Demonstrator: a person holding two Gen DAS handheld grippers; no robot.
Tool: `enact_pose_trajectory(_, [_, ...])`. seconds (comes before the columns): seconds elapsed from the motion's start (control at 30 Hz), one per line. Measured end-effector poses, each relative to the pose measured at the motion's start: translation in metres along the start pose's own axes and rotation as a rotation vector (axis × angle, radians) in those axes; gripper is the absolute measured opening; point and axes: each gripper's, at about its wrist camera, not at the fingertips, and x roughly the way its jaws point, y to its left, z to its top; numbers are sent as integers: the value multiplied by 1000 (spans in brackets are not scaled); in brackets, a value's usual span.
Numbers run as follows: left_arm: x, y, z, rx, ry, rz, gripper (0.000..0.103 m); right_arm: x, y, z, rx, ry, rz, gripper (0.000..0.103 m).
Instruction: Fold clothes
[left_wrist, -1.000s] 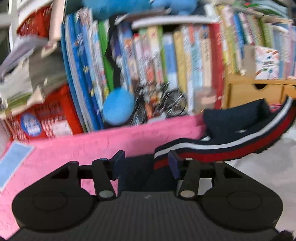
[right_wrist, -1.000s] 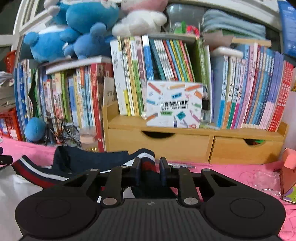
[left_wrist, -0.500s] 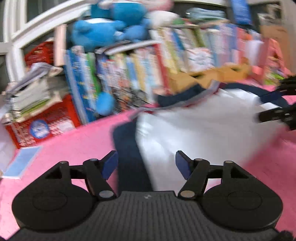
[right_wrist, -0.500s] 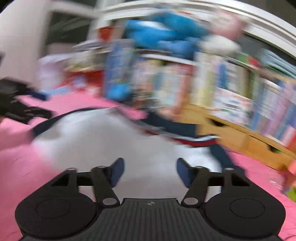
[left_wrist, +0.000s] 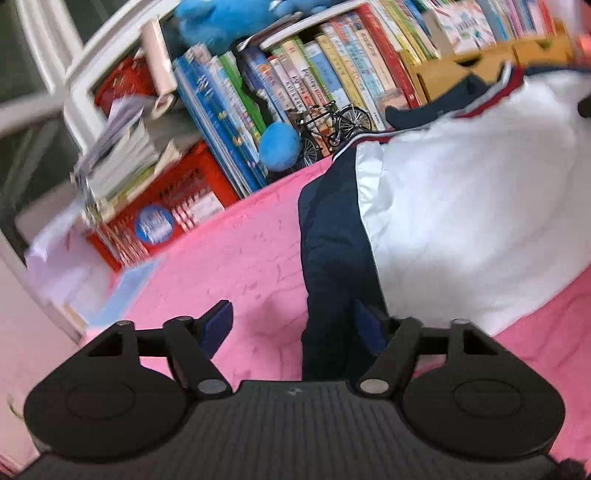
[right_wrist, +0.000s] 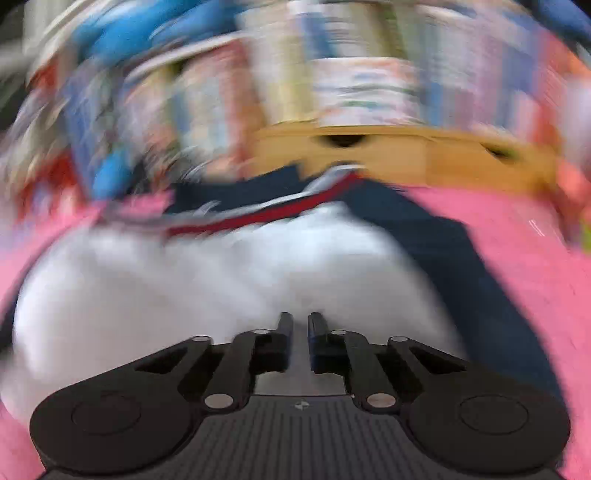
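A white jacket (left_wrist: 461, 206) with navy sleeves and a red, white and navy collar lies spread on the pink cloth (left_wrist: 229, 258). My left gripper (left_wrist: 293, 326) is open at the jacket's left side. The navy sleeve (left_wrist: 332, 258) runs between its fingers, close to the right pad (left_wrist: 369, 328). The right wrist view is smeared by motion. There my right gripper (right_wrist: 301, 328) sits at the near edge of the white jacket (right_wrist: 221, 288). Its fingers are drawn close together, with pale fabric showing in the narrow gap between them.
Behind the jacket stands a row of books (left_wrist: 325, 70), with a wooden drawer unit (right_wrist: 406, 155), a red crate (left_wrist: 166, 206), a small model bicycle (left_wrist: 332, 125) and blue plush toys (left_wrist: 279, 146). A pale blue sheet (left_wrist: 125, 288) lies at the left of the pink cloth.
The jacket has gone from held up to lying flat. My left gripper stays open and now straddles the navy sleeve. My right gripper went from open to closed at the jacket's near edge.
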Motion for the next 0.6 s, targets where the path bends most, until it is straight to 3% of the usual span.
enact_pose_trajectory(0.07, [-21,4,13,-50,-57,-110,61,-10,-9,0,56,-28,15,17])
enact_pose_trajectory(0.13, [-1,-16,33,-25,-35,-123,62,-16,-6,-6,58,-55,29,20])
enact_pose_trajectory(0.27, [40,-57,73,24,9,-150,61,-28,1,-18,62,-110,56,36])
enact_pose_trajectory(0.3, [50,-67,84,36,20,-156,43,-30,3,-21,64,-124,63,41])
enact_pose_trajectory(0.33, [60,-78,94,48,32,-163,32,-33,4,-24,65,-137,70,56])
enact_pose_trajectory(0.37, [70,-88,104,60,43,-170,15,-36,6,-27,66,-151,76,77])
enact_pose_trajectory(0.4, [80,-98,114,72,54,-176,8,-39,8,-29,67,-164,83,92])
enact_pose_trajectory(0.6, [140,-149,168,128,112,-201,1,-48,17,-40,83,-207,120,96])
